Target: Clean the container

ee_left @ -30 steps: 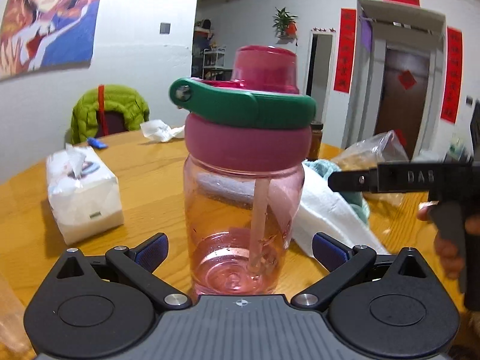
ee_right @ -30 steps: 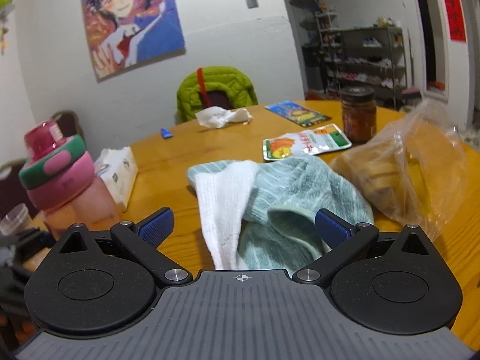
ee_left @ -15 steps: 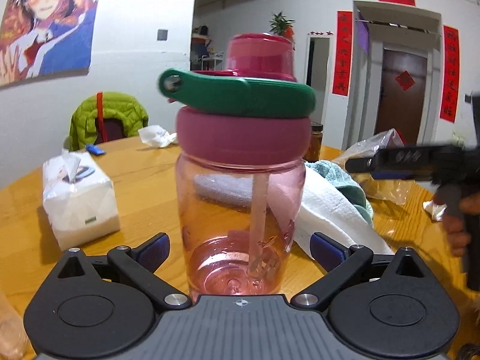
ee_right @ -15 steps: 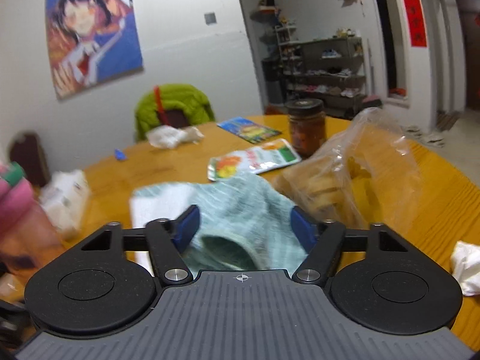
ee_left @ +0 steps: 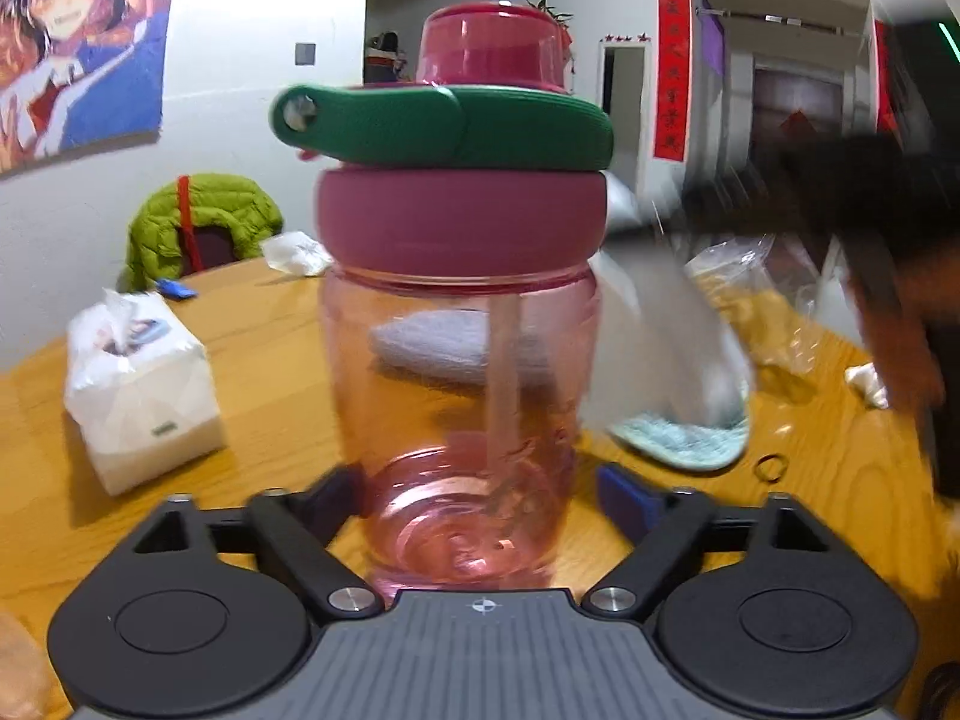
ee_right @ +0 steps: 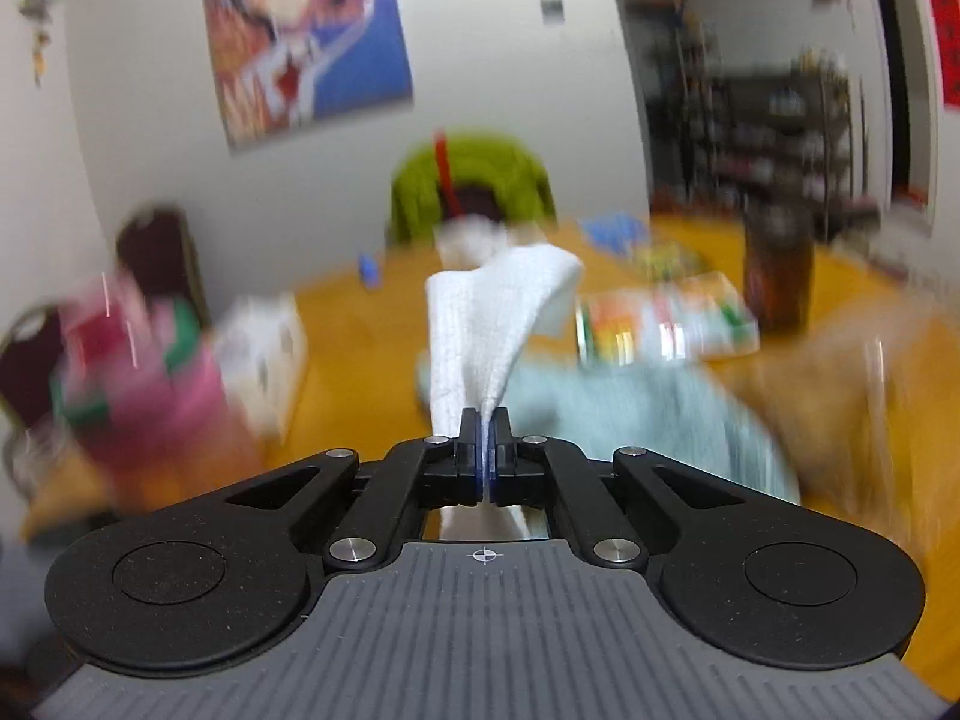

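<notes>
A clear pink bottle (ee_left: 462, 372) with a pink lid, green strap and inner straw stands between the fingers of my left gripper (ee_left: 480, 495). The blue pads sit at its base on both sides, closed against it. The bottle shows blurred in the right wrist view (ee_right: 138, 378) at the left. My right gripper (ee_right: 485, 450) is shut on a white cloth (ee_right: 486, 330) and holds it lifted off the table. In the left wrist view the white cloth (ee_left: 666, 336) is a blur just right of the bottle.
A wooden table (ee_left: 270, 324) holds a tissue pack (ee_left: 141, 390), a teal towel (ee_right: 630, 414), a clear plastic bag (ee_left: 756, 300), a dark jar (ee_right: 777, 276) and snack packets (ee_right: 666, 318). A green jacket hangs on a chair (ee_left: 201, 222) at the far side.
My right gripper closed on the white cloth and lifted it toward the bottle. My left gripper moved in and its fingers closed around the bottle's base.
</notes>
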A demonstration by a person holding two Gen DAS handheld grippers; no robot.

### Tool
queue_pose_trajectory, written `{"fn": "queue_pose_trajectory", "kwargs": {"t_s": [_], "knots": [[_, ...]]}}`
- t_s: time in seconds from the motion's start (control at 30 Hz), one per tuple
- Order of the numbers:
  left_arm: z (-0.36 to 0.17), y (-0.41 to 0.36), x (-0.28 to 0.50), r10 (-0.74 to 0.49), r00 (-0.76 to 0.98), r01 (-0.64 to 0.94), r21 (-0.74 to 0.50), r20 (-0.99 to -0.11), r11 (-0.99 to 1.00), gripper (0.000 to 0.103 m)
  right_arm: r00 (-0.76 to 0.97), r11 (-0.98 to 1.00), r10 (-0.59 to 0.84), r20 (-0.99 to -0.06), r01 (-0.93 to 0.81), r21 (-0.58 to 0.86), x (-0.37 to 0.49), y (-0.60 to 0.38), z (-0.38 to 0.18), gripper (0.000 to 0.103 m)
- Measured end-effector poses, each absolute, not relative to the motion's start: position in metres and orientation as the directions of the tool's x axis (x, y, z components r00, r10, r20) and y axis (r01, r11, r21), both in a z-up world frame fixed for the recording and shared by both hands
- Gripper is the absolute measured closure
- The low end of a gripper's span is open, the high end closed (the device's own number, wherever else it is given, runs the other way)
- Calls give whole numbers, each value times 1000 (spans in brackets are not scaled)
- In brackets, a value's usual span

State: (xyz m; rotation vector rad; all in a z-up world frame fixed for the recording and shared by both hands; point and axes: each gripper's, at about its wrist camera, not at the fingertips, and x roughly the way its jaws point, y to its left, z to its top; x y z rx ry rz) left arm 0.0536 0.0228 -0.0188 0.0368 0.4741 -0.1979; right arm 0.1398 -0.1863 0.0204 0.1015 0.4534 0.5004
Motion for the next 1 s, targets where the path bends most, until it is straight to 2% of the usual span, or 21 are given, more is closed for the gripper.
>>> {"fn": "queue_pose_trajectory", "kwargs": {"t_s": [0.07, 0.13, 0.23, 0.27, 0.33, 0.4, 0.43, 0.47, 0.53, 0.6, 0.63, 0.83, 0.9, 0.97, 1.0], "knots": [[-17, 26, 51, -187, 867, 202, -18, -462, 979, 32, 809, 880, 474, -349, -422, 217, 156, -177, 35, 102], [-17, 25, 49, -185, 868, 204, -8, -462, 979, 32, 815, 885, 461, -352, -391, 254, 178, -167, 40, 102], [-17, 25, 49, -184, 869, 205, -6, -460, 979, 32, 810, 930, 366, -457, -306, 203, 216, -147, 27, 99], [-17, 25, 49, -188, 868, 205, -12, -459, 979, 30, 790, 937, 349, -505, -282, 205, 226, -145, 18, 93], [-17, 26, 48, -192, 867, 207, -19, -459, 978, 25, 745, 949, 316, -588, -239, 207, 243, -143, 2, 69], [-16, 25, 46, -197, 868, 210, -21, -455, 977, 20, 738, 945, 325, -591, -237, 225, 237, -154, -2, 53], [-16, 25, 45, -196, 870, 211, -18, -452, 977, 13, 756, 944, 329, -566, -244, 223, 227, -162, 0, 43], [-15, 23, 44, -194, 874, 212, -10, -446, 977, 10, 778, 945, 326, -537, -252, 209, 215, -170, 4, 38], [-14, 21, 41, -188, 880, 213, 7, -435, 977, 9, 826, 950, 313, -468, -265, 168, 188, -186, 10, 15], [-14, 21, 40, -183, 887, 206, 8, -424, 978, 9, 860, 950, 311, -404, -299, 95, 160, -196, 15, 9], [-13, 22, 41, -184, 889, 204, 3, -421, 979, 9, 868, 947, 312, -386, -318, 51, 148, -199, 16, 8], [-15, 26, 46, -169, 886, 176, -25, -432, 984, 8, 826, 897, 284, -488, -408, -169, 139, -190, -15, 5], [-16, 28, 46, -171, 883, 174, -33, -437, 984, 8, 813, 874, 226, -537, -413, -256, 151, -175, -34, 6], [-16, 28, 47, -174, 883, 176, -37, -436, 984, 8, 835, 849, 154, -528, -386, -362, 157, -161, -46, 25], [-15, 28, 46, -176, 884, 178, -38, -432, 983, 8, 843, 844, 130, -521, -370, -389, 160, -157, -49, 70]]}}
